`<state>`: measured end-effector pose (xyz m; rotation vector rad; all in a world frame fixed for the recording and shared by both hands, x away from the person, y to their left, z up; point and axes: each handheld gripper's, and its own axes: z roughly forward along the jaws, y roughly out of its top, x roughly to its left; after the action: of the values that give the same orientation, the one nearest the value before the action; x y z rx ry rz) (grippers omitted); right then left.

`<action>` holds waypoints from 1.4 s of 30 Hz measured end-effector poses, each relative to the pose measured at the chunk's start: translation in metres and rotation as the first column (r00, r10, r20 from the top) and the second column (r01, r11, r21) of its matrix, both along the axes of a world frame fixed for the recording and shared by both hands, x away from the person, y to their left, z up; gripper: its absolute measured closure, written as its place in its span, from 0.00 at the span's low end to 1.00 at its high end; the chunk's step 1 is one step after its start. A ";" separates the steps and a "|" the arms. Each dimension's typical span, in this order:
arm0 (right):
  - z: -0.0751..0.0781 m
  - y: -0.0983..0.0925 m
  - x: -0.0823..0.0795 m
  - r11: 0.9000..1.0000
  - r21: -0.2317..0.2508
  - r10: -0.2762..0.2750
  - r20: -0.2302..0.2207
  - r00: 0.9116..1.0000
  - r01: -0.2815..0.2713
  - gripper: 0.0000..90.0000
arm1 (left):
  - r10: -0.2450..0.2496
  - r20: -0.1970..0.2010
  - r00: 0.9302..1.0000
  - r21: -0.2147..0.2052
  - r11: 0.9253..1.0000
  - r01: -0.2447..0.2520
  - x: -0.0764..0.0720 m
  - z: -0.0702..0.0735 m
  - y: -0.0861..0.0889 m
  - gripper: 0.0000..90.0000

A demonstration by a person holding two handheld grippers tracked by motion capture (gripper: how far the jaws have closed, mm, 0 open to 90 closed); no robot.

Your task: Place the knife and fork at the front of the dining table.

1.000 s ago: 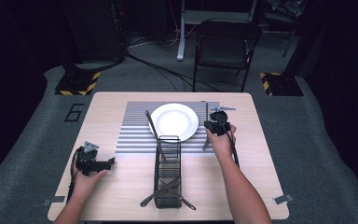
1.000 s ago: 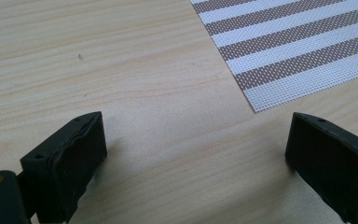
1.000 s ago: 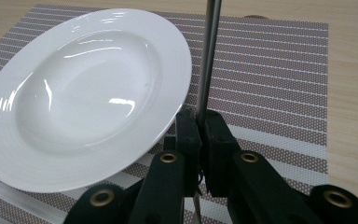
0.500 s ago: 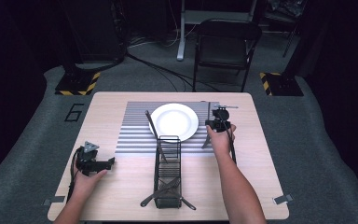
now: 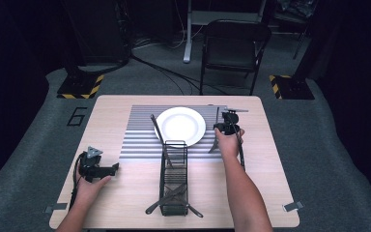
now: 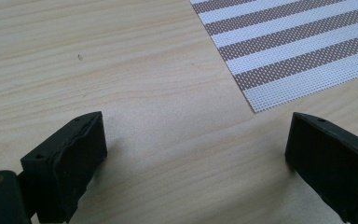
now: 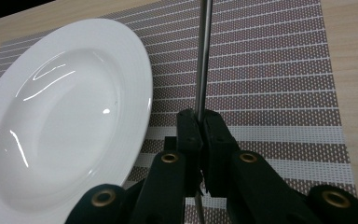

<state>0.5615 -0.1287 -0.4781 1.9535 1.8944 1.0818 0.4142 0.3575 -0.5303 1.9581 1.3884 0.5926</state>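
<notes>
The right gripper (image 7: 199, 126) is clamping 1 knife (image 7: 203, 56) at frame centre, beside 1 white plate (image 7: 60, 116); the left gripper (image 6: 196, 154) is gaping empty. 1 caddy (image 5: 174, 176) is standing below.

A light wooden table (image 5: 270, 183) carries everything. A striped placemat (image 5: 140, 137) lies flat on its far middle. Directly on the wood, just on the near side of the placemat, stands a black wire caddy (image 5: 174, 179) reaching to the table's near edge; dark utensils (image 5: 171, 195), perhaps two, stick out at the caddy's near end. Left of the placemat's near corner the wood lies bare.
</notes>
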 end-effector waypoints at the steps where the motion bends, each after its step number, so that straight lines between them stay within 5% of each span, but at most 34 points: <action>1: -0.001 0.001 0.001 1.000 0.003 -0.010 -0.003 1.000 0.010 0.97 | 0.000 0.000 1.000 0.000 1.000 0.000 0.000 0.000 0.000 0.06; 42: -0.027 0.011 0.017 0.989 0.031 -0.140 -0.079 0.987 0.143 0.97 | -0.002 -0.002 1.000 0.000 1.000 0.002 0.000 0.000 0.000 0.06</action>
<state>0.5781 -0.1176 -0.5056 2.1426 1.7529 1.0223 0.4139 0.3573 -0.5303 1.9600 1.3875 0.5903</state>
